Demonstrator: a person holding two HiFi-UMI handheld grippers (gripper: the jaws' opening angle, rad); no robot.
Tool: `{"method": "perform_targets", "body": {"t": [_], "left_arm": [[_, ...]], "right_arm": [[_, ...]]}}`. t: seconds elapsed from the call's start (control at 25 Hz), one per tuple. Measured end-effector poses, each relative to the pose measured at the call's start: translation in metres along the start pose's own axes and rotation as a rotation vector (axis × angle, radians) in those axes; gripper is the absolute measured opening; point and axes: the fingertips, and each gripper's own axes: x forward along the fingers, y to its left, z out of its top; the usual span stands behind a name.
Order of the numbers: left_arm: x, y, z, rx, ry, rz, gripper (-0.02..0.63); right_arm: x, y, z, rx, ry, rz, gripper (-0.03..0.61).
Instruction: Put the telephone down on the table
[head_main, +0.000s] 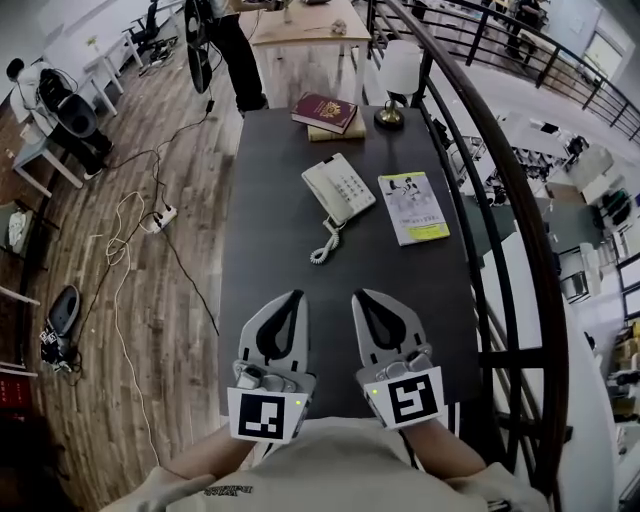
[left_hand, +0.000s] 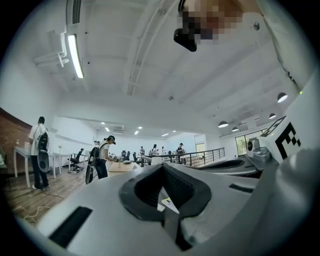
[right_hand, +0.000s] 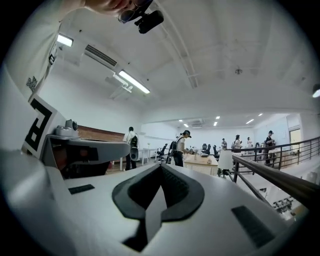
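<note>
Two grippers, both empty. The left gripper (head_main: 296, 297) has its jaws fully together with nothing between the pads. The right gripper (head_main: 358, 296) is the same: tips meeting, only the leaf-shaped gap behind them. The bodies are grey moulded plastic with black ribbed pad liners, and each carries a marker cube at the rear. They sit side by side, apart, over the near end of the table (head_main: 262, 210).

The telephone (head_main: 339, 189) already lies on the table, about mid-length, well ahead of both grippers. It has a cream plastic wedge body with a keypad on top, set at an angle to the table edges, with the handset along its left side. Its coiled cord (head_main: 325, 243) trails toward the grippers and ends in a loop on the surface.

The table is a long rectangle with a dark matte top and straight edges. Just right of the phone, not touching it, lies a glossy booklet (head_main: 412, 207) with a yellow lower edge. At the far end a red hardback (head_main: 324, 110) is stacked on a tan book (head_main: 340, 128), with a small brass domed thing (head_main: 389, 117) beside them.

Room to move:
- Bare tabletop between the cord and the jaw tips.
- The left table edge drops to a wood plank floor (head_main: 120, 400) with loose cables (head_main: 122, 235).
- On the right, a curved dark metal railing (head_main: 510, 200) runs close along the table edge.
- A person (head_main: 232, 50) stands past the far left corner.
</note>
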Motion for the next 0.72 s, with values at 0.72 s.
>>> {"method": "perform_targets", "body": {"t": [0.72], "left_arm": [[-0.003,0.005,-0.027,-0.015,0.063,-0.004,0.005]], "right_arm": [[0.009,0.015,-0.022,0.016,0.058,0.052,0.002]]}}
